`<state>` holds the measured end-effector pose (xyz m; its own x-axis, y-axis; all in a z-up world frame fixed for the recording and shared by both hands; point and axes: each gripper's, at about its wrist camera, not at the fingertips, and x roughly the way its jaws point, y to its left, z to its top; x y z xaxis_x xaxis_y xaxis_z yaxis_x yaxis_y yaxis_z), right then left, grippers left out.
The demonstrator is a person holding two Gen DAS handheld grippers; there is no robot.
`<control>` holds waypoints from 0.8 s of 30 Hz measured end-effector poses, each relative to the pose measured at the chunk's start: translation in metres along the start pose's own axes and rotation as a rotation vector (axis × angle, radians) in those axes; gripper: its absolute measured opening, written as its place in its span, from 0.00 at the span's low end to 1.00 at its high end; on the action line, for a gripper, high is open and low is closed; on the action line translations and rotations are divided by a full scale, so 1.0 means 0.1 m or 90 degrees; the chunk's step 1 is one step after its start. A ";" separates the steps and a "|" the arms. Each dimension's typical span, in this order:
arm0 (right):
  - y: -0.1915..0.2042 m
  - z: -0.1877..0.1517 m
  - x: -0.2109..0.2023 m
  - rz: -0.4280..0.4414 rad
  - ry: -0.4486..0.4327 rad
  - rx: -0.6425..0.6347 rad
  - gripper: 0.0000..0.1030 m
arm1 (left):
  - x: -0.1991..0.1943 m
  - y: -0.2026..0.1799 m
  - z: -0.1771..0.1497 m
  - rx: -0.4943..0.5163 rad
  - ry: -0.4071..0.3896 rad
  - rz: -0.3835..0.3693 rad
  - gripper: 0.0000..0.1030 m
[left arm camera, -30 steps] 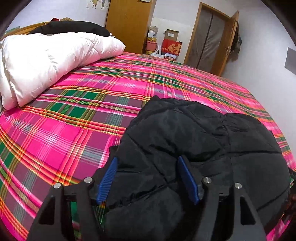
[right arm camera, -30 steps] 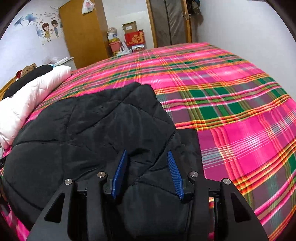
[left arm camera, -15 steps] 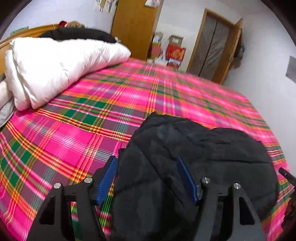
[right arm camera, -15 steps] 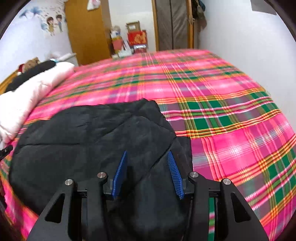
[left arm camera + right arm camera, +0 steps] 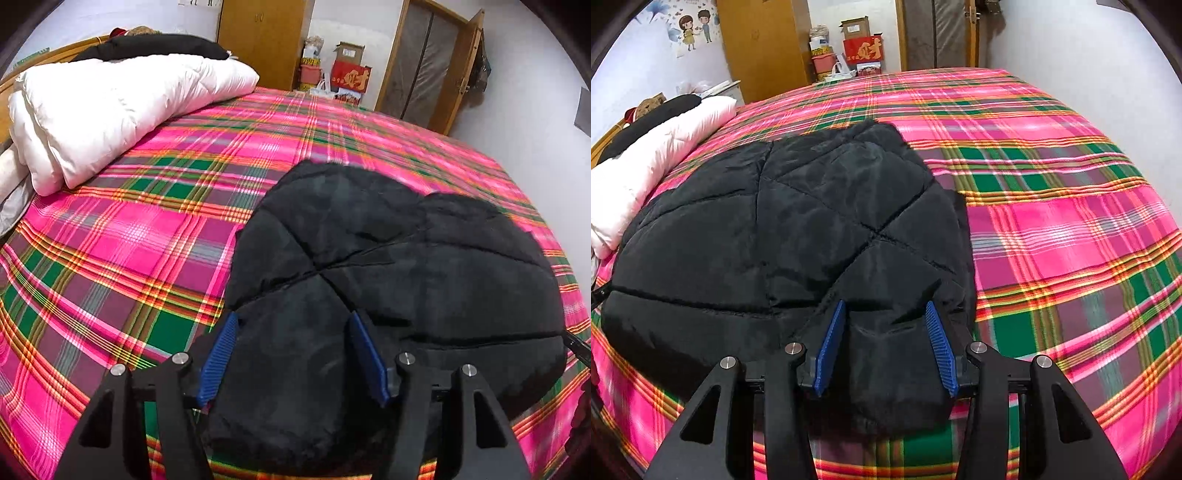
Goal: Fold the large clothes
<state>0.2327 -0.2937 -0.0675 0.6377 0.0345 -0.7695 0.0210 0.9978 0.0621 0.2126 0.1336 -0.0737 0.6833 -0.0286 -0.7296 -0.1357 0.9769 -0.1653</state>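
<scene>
White duvet lay far left on the plaid bed. Left tool gaped wide, blue pads flanking a bulge of black jacket, grip unclear. Jacket sprawled folded mid-bed. Right tool likewise parted, straddling the jacket's near corner; hold uncertain.

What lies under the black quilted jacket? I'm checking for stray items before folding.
Only the plaid bedsheet shows around the black quilted jacket; whatever lies beneath its bulk is covered.
</scene>
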 end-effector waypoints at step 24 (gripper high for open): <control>0.69 0.37 0.81 0.075 -0.015 -0.061 0.48 | 0.85 -1.04 0.40 0.136 0.009 -0.044 0.64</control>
<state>0.3142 -0.2242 -0.1016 0.6488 0.1508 -0.7458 -0.1271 0.9879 0.0892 0.3133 0.0384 -0.0924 0.6750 -0.0985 -0.7312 0.0672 0.9951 -0.0721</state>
